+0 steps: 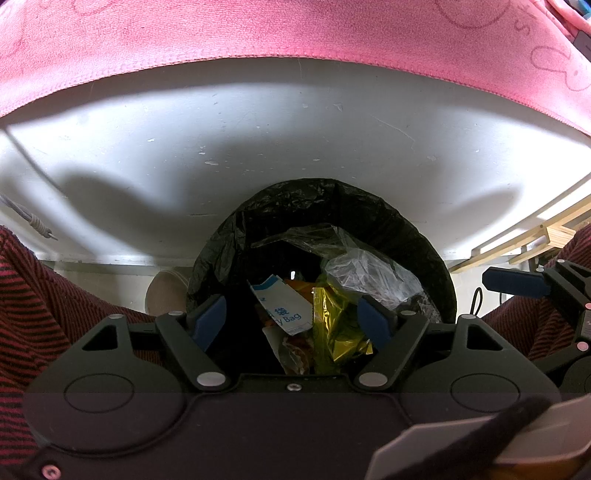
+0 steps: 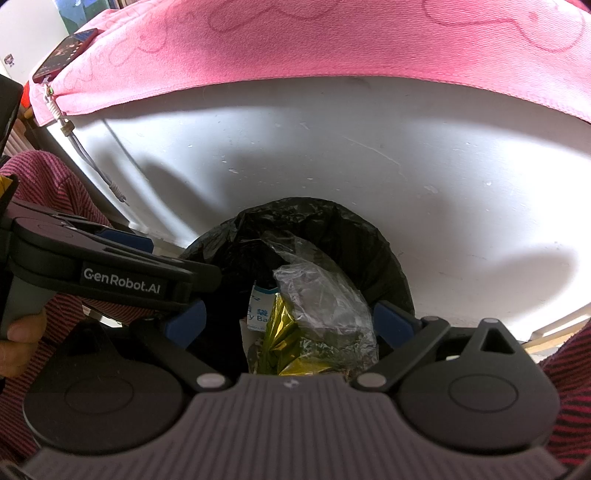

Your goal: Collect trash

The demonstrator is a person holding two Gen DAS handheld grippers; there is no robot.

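Below, itemised. Trash bin (image 1: 325,206): round, lined with a crinkled black plastic bag folded over its rim, standing on the floor against the near edge of a white table (image 1: 295,140). Contents: a crumpled clear plastic bag (image 1: 369,269) uppermost; a white paper bag with blue print (image 1: 284,306) on the left side; a shiny gold-yellow foil wrapper (image 1: 332,325) between and below them; a brownish wrapper at the bottom, partly hidden.

Position: bin mouth lies directly beneath both grippers, its contents showing in the gap between each pair of fingers.

Left gripper (image 1: 295,321): black frame, blue finger pads, jaws spread wide; nothing held, nothing touched. A hand (image 2: 18,343) grips its handle, seen in the right wrist view.

Right gripper (image 2: 291,323): same make, jaws likewise wide apart, empty, hanging over the clear bag and foil without visible contact.

Surroundings: a pink towel (image 1: 295,29) covers the far part of the table; a phone (image 2: 64,55) rests on the towel's left corner; red-and-black striped trouser legs (image 1: 44,288) flank the bin on both sides; a shoe (image 1: 164,291) sits just left of it.
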